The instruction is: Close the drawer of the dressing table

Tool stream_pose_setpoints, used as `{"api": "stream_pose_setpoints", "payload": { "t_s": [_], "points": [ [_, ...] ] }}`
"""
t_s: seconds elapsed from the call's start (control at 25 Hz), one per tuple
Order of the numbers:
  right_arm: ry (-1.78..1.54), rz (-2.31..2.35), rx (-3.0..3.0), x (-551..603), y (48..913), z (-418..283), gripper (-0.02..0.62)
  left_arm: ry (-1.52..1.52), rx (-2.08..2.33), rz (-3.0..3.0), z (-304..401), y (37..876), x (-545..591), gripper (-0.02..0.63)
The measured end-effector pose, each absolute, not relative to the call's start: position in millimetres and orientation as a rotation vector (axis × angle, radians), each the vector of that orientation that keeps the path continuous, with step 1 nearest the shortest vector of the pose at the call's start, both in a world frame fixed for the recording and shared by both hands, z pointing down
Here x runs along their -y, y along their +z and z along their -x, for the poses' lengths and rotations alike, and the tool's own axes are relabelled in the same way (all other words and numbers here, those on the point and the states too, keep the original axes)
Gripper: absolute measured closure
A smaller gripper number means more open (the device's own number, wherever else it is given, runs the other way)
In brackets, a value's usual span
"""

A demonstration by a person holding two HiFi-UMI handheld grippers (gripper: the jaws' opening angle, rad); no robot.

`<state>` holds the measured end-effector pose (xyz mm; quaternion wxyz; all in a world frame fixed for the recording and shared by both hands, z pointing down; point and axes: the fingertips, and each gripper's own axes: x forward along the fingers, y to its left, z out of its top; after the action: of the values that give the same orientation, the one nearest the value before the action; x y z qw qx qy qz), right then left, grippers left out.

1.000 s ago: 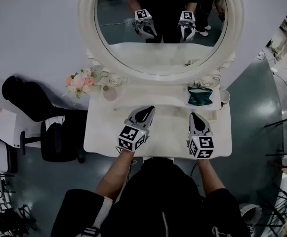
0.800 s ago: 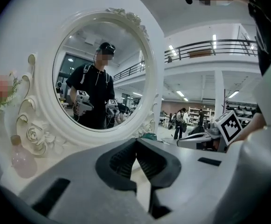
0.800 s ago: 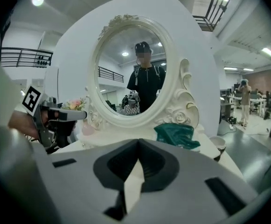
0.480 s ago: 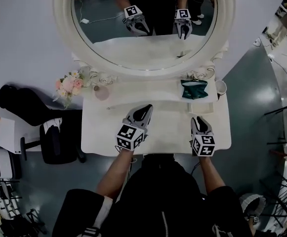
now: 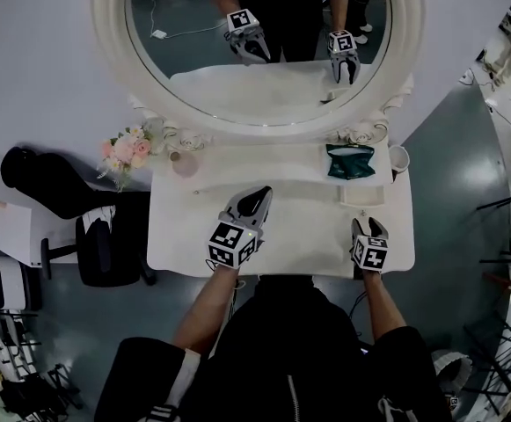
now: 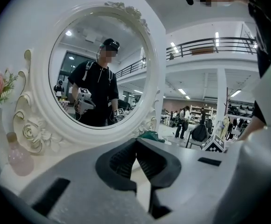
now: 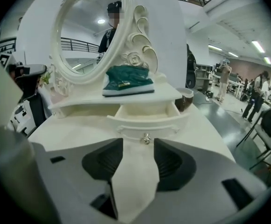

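Note:
The white dressing table [image 5: 281,244] has a small drawer [image 5: 361,195] pulled out under its raised right shelf. In the right gripper view the drawer front [image 7: 147,122] and its metal knob [image 7: 146,138] lie just beyond the jaws. My right gripper [image 5: 369,225] [image 7: 139,146] hovers near the table's front right edge, tilted down at the drawer; its jaws are opening with nothing between them. My left gripper [image 5: 259,194] [image 6: 136,143] hangs over the middle of the tabletop, shut and empty.
An oval mirror [image 5: 264,51] stands at the back. A green pouch [image 5: 350,161] lies on the shelf above the drawer, with a cup [image 5: 399,158] to its right. Flowers [image 5: 125,152] and a pink bottle [image 5: 185,163] sit at back left. A black chair [image 5: 105,244] stands left of the table.
My right gripper has dropped and drawn back toward the table's front right edge, tipping downward, and its jaws have opened from shut. The left gripper has stayed where it was.

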<state>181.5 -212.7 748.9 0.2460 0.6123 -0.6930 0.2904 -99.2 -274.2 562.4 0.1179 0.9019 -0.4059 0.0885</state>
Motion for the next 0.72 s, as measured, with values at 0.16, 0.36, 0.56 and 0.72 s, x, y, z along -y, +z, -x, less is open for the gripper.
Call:
{"api": "stream_pose_setpoints", "payload": {
  "t_s": [0.16, 0.36, 0.56, 0.72],
  "points": [
    [0.82, -1.692, 1.837, 222.9, 768.4, -195.2, 0.399, 0.266, 1.226, -2.612, 108.6, 565.9, 275.5, 0.601],
    [0.835, -1.665, 1.823, 231.4, 779.0, -193.6, 0.417, 0.273, 1.27, -2.582, 122.4, 569.2, 276.3, 0.601],
    [0.812, -1.677, 1.809, 237.3, 778.4, -192.4, 0.494, 0.272, 1.3, -2.555, 131.2, 572.5, 278.8, 0.601],
    [0.835, -1.665, 1.81, 238.1, 778.3, -191.6, 0.497, 0.266, 1.314, -2.55, 134.9, 571.2, 282.8, 0.601]
  ]
}}
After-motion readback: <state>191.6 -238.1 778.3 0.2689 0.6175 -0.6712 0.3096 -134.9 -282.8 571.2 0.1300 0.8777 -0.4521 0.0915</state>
